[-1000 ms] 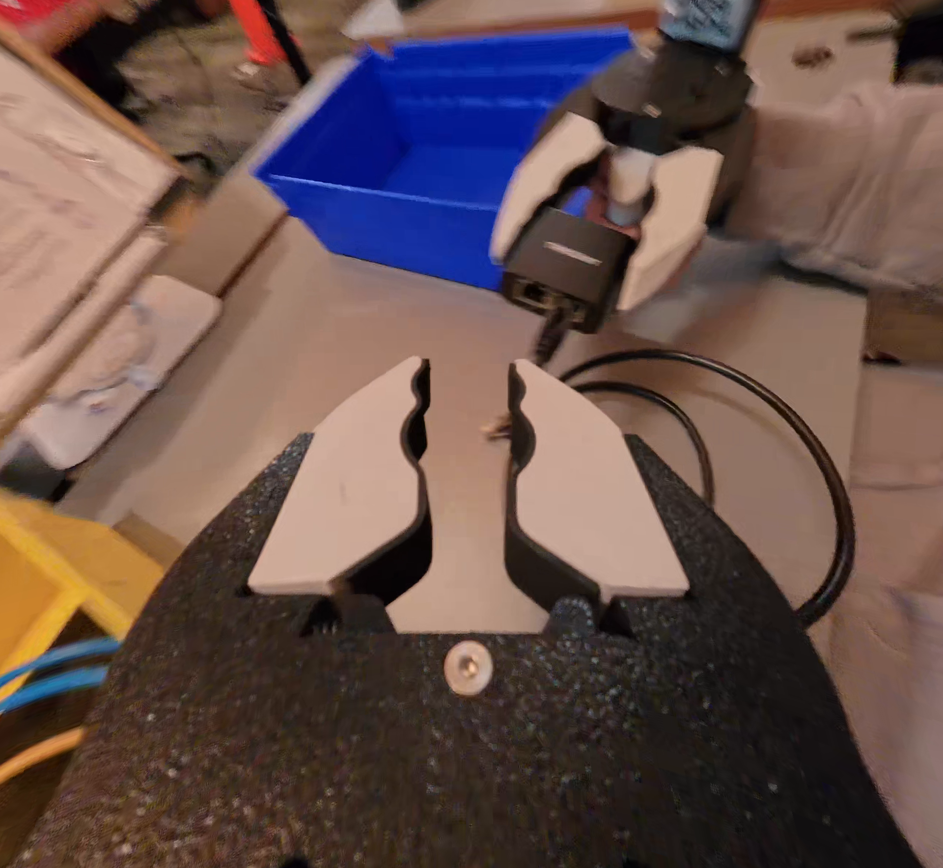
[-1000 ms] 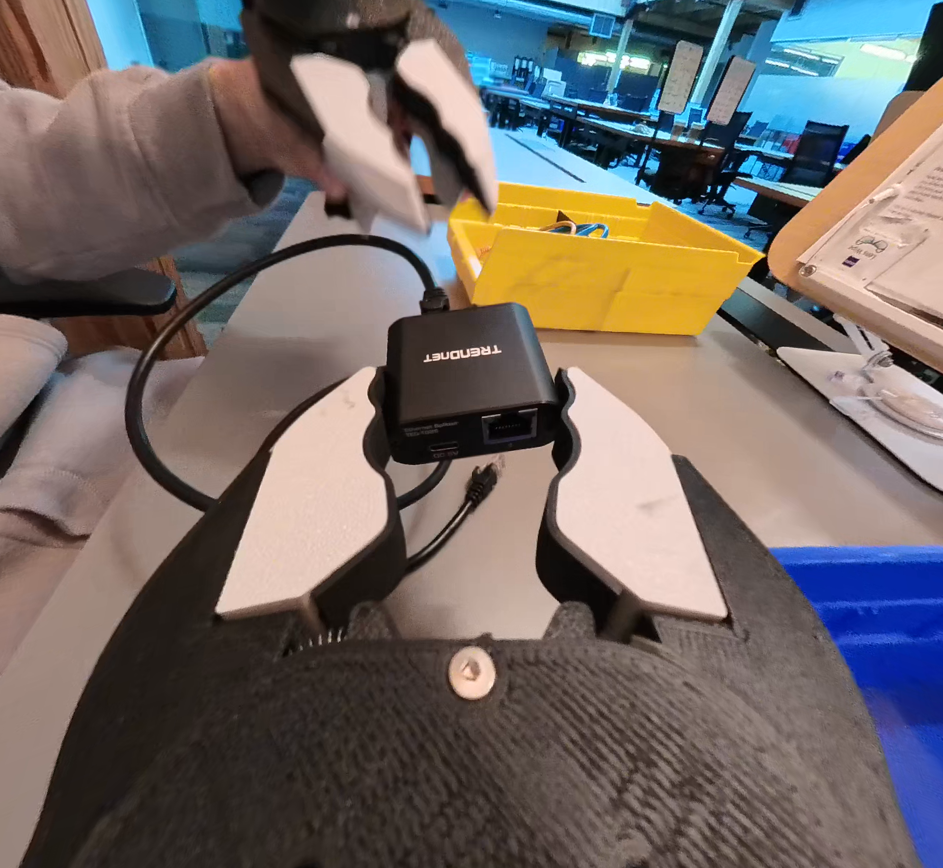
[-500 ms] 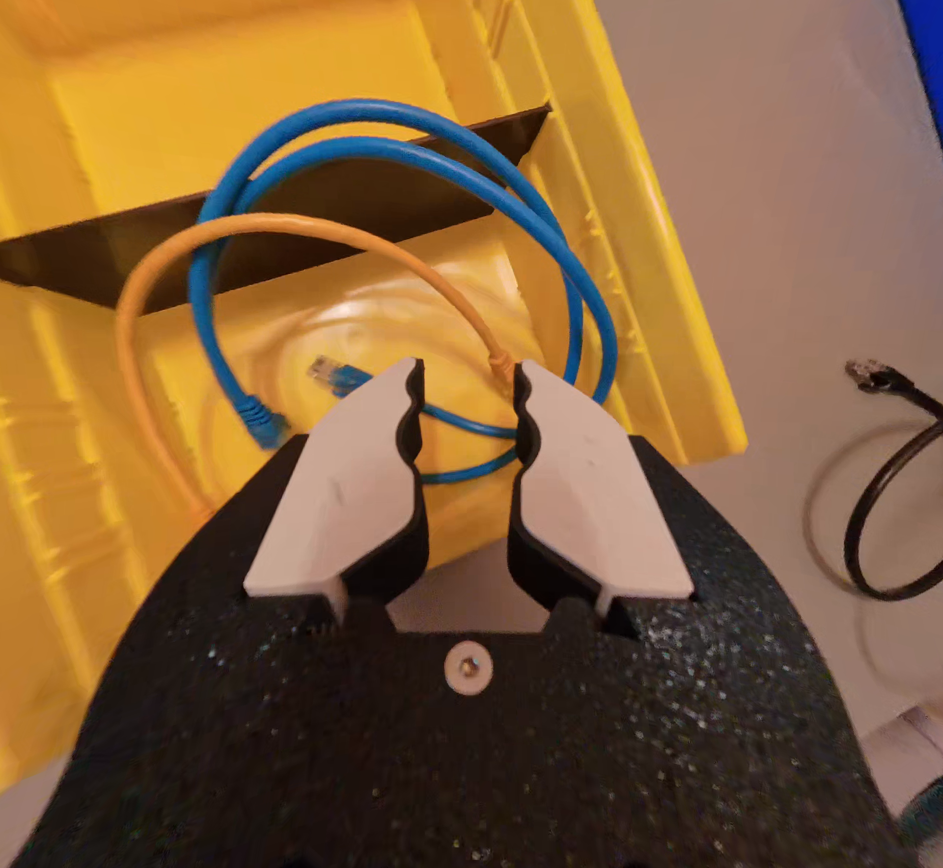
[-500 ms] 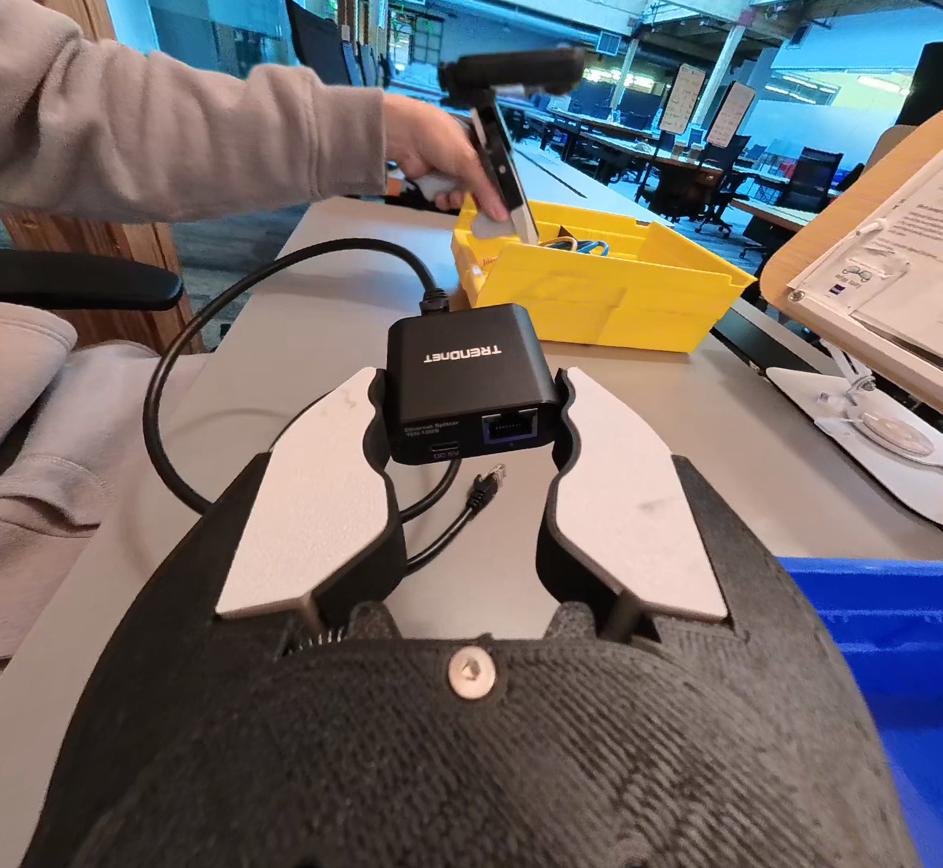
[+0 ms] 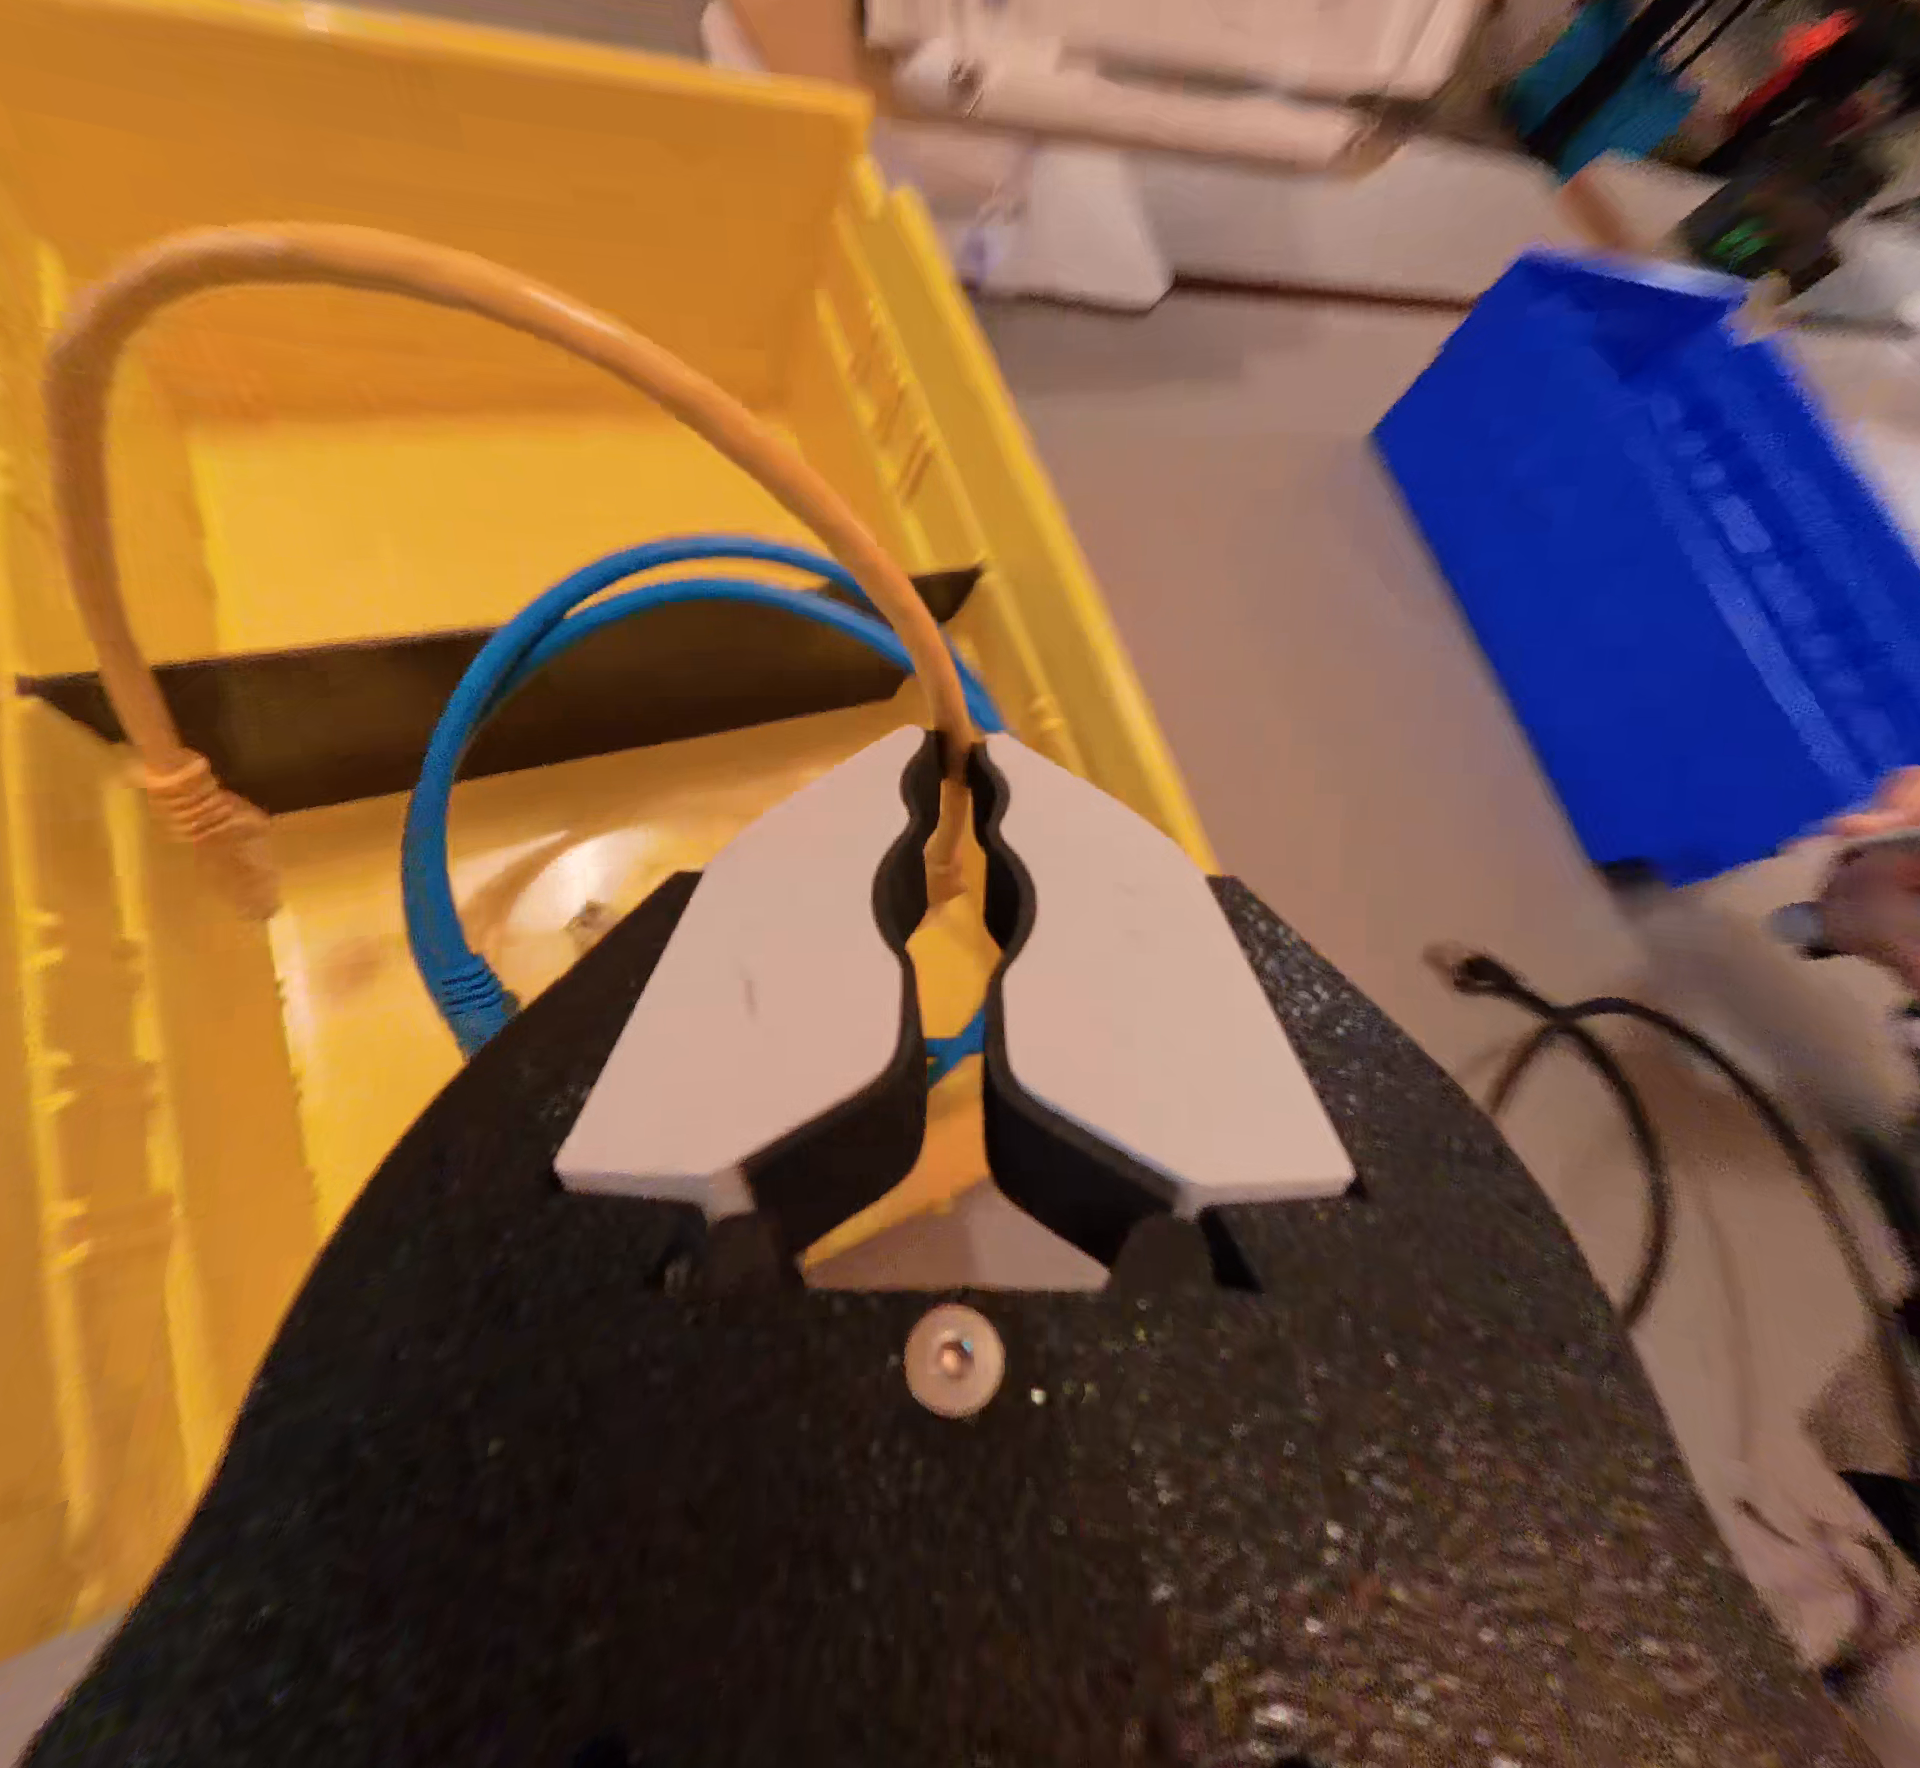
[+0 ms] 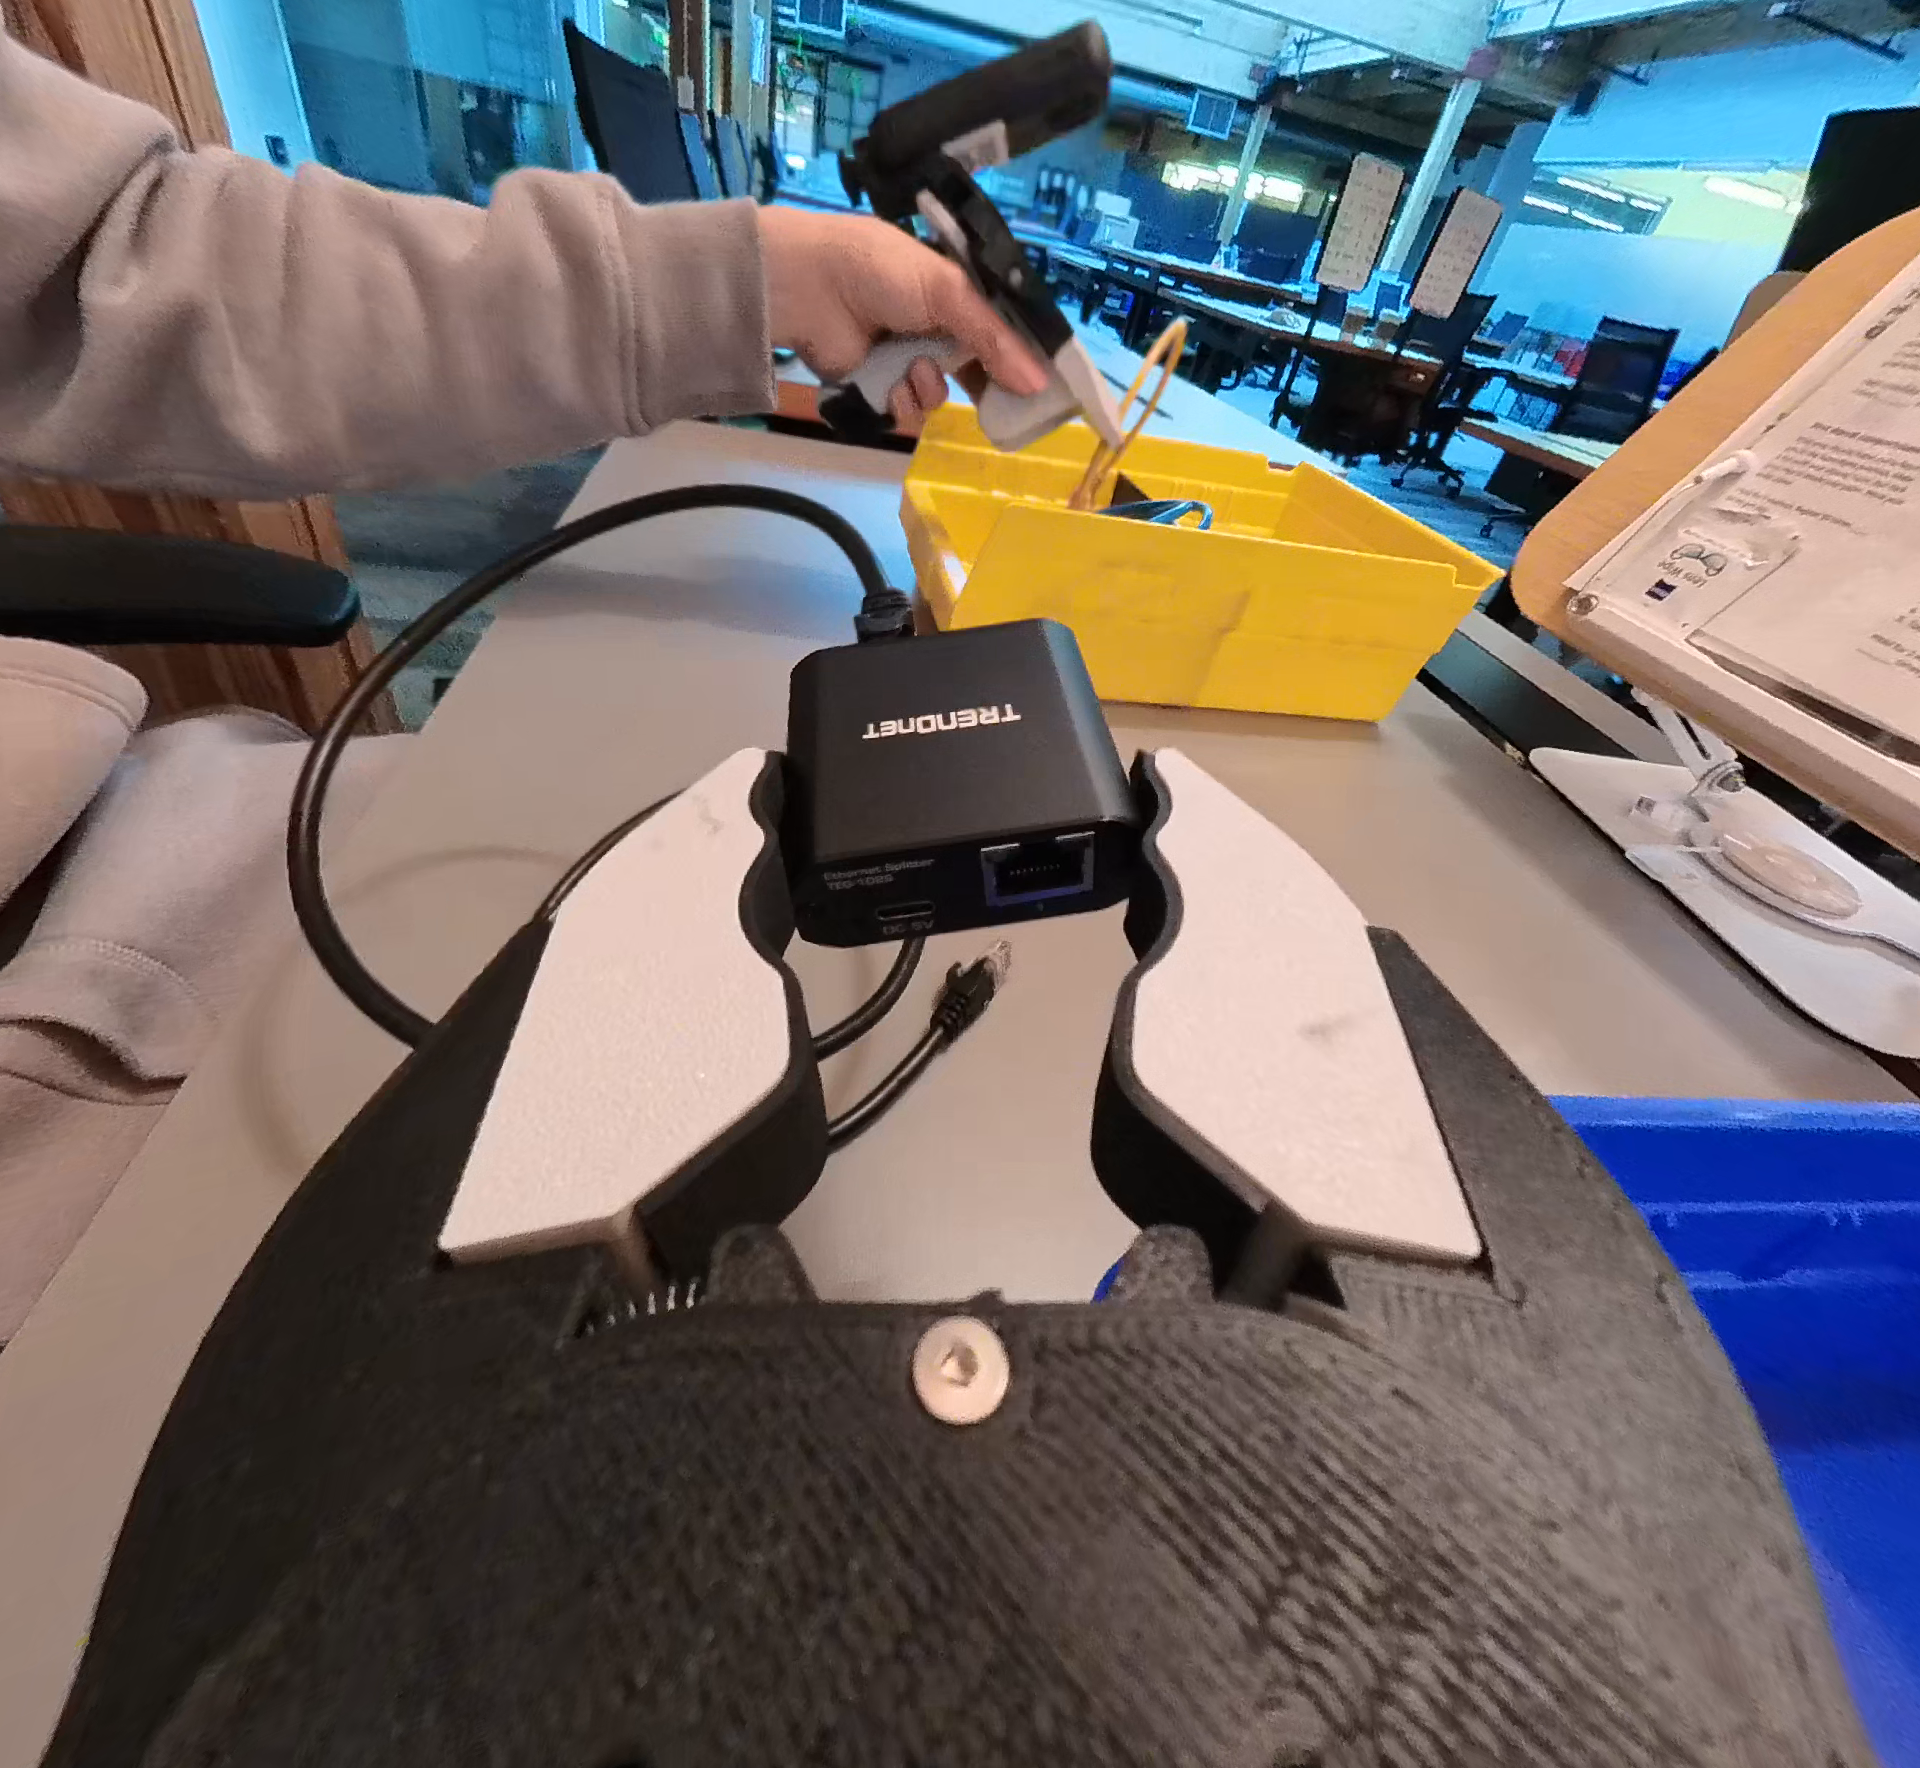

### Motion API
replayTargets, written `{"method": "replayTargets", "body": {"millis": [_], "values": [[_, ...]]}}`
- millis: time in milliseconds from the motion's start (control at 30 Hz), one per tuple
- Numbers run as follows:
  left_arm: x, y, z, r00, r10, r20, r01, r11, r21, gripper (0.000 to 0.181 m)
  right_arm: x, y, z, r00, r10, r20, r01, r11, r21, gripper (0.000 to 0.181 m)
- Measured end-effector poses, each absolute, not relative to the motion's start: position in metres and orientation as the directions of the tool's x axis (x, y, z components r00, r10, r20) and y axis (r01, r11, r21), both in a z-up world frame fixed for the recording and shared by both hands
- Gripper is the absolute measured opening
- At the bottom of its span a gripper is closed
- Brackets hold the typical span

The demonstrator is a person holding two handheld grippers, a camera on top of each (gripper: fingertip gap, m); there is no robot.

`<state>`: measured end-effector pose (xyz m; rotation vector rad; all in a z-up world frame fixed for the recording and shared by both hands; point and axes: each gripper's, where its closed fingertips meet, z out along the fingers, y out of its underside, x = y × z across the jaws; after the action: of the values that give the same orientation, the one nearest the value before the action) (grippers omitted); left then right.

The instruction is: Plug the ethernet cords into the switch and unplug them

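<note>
My left gripper point(image 5: 954, 762) is shut on one end of the orange ethernet cord point(image 5: 436, 284) and holds it above the yellow bin point(image 5: 665, 191); the cord arcs up and its other plug point(image 5: 213, 819) hangs free. A blue ethernet cord point(image 5: 436, 825) lies coiled in the bin. My right gripper point(image 6: 956, 773) is shut on the small black switch point(image 6: 940, 742), held over the table with an empty port point(image 6: 1036, 871) facing me. A black cord point(image 6: 436, 679) is plugged into the switch's far side; its loose plug point(image 6: 977, 975) lies on the table. The left gripper point(image 6: 1091, 404) also shows there, over the bin.
A blue bin point(image 5: 1683, 617) stands on the grey table point(image 5: 1278, 679), and its rim shows in the right wrist view point(image 6: 1766, 1230). A tilted board with papers on a white stand point(image 6: 1766, 513) is at the right. A person's sleeve point(image 6: 312, 326) crosses the left. Left tips to right tips: about 35 cm.
My left gripper swung from the switch to the yellow bin, closed on the orange cord and lifted it clear of the blue cord. My right gripper has kept the switch still.
</note>
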<state>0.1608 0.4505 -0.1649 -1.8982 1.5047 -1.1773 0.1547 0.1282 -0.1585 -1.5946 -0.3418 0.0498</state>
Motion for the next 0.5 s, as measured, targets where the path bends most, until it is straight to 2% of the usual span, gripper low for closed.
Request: {"method": "replayTargets", "body": {"millis": [33, 167, 267, 400, 500], "values": [[0.157, 0.447, -0.149, 0.015, -0.929, 0.371, -0.522, -0.323, -0.79, 0.004, 0.155, 0.128, -0.157, 0.953, 0.246, 0.176, 0.183, -0.006, -0.983, 0.063], [0.14, 0.41, -0.084, -0.205, -0.867, 0.454, -0.32, -0.379, -0.868, 0.004, 0.157, 0.127, -0.156, 0.954, 0.239, 0.182, 0.188, -0.001, -0.982, 0.063], [0.12, 0.369, -0.052, -0.371, -0.766, 0.524, -0.135, -0.514, -0.847, 0.004, 0.157, 0.126, -0.154, 0.953, 0.234, 0.192, 0.196, 0.01, -0.981, 0.063], [0.09, 0.314, -0.066, -0.485, -0.669, 0.563, 0.006, -0.647, -0.763, 0.005, 0.157, 0.123, -0.149, 0.953, 0.229, 0.198, 0.194, 0.039, -0.98, 0.063], [0.075, 0.284, -0.101, -0.5, -0.627, 0.598, 0.03, -0.702, -0.711, 0.004, 0.157, 0.122, -0.148, 0.952, 0.227, 0.204, 0.201, 0.038, -0.979, 0.063]]}}
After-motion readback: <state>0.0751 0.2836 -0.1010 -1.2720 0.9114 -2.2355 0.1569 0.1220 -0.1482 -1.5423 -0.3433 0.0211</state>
